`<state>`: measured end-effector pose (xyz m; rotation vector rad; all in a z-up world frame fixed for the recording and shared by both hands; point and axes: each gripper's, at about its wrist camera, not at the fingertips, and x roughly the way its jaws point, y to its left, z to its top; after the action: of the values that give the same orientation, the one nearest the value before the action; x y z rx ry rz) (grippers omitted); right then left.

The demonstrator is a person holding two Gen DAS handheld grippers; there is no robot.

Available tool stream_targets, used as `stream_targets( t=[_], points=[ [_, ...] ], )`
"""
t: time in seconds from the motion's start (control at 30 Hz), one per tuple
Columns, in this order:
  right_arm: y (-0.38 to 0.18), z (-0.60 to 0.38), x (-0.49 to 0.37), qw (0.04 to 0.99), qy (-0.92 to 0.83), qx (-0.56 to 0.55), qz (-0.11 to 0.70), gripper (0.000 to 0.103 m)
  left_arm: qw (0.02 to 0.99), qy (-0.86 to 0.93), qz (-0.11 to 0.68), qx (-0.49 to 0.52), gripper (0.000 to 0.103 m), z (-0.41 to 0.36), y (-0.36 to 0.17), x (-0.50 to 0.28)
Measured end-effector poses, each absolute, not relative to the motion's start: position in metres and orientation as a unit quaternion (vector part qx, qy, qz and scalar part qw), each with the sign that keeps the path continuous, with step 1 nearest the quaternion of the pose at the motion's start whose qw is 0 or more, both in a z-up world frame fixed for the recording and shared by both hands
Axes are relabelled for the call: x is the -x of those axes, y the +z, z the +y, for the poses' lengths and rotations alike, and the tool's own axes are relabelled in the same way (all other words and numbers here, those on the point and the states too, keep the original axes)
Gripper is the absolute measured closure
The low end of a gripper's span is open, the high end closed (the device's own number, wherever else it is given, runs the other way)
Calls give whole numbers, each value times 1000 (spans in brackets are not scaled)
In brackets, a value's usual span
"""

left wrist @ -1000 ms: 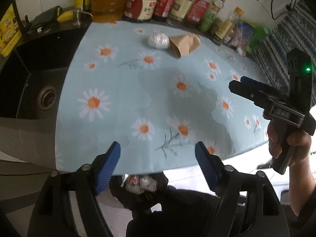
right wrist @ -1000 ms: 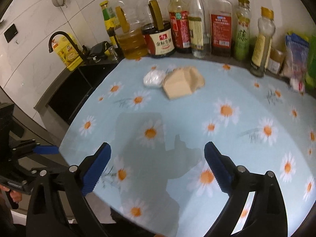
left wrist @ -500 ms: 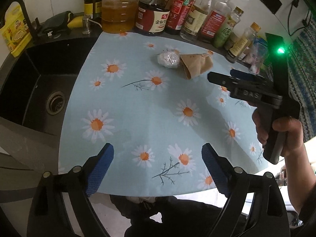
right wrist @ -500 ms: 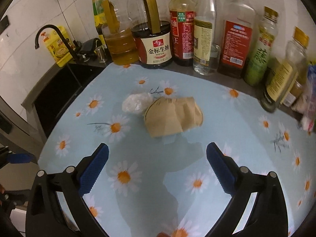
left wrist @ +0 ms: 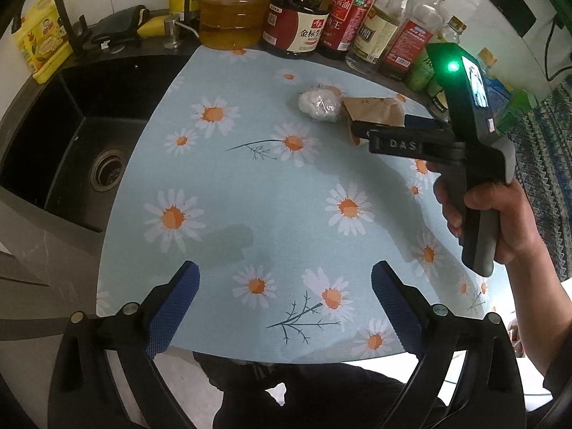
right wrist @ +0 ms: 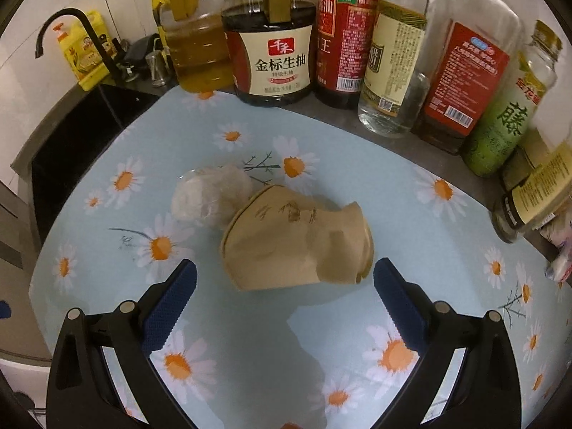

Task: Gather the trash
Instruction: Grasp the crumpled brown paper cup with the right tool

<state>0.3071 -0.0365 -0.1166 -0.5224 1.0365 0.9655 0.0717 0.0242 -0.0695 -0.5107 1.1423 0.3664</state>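
A crushed brown paper cup lies on its side on the daisy-print mat. A crumpled clear plastic wad touches its left side. My right gripper is open, its blue pads just short of the cup on either side. In the left wrist view the cup and the wad lie at the far side, with the right gripper reaching over the cup. My left gripper is open and empty above the mat's near edge.
A row of oil, soy sauce and vinegar bottles stands along the back wall just behind the trash. A black sink with a faucet lies left of the mat. A dark bag hangs below the counter's front edge.
My right gripper has moved forward across the mat until the paper cup lies just in front of its open pads. My left gripper has risen and come forward a little over the mat.
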Motion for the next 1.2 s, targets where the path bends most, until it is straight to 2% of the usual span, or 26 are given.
stream_targets(
  t=[0.3, 0.47, 0.5, 1.2],
  points=[
    [-129, -23, -315, 724, 433, 256, 472, 5, 787, 177, 539, 242, 9, 23, -74, -77],
    [-137, -19, -318, 717, 428, 267, 481, 21, 784, 179, 541, 244, 9, 24, -76, -81],
    [-136, -19, -319, 716, 430, 266, 481, 22, 784, 180, 542, 244, 9, 24, -76, -82],
    [-96, -74, -326, 718, 458, 206, 482, 23, 798, 159, 537, 223, 9, 36, -74, -120]
  ],
)
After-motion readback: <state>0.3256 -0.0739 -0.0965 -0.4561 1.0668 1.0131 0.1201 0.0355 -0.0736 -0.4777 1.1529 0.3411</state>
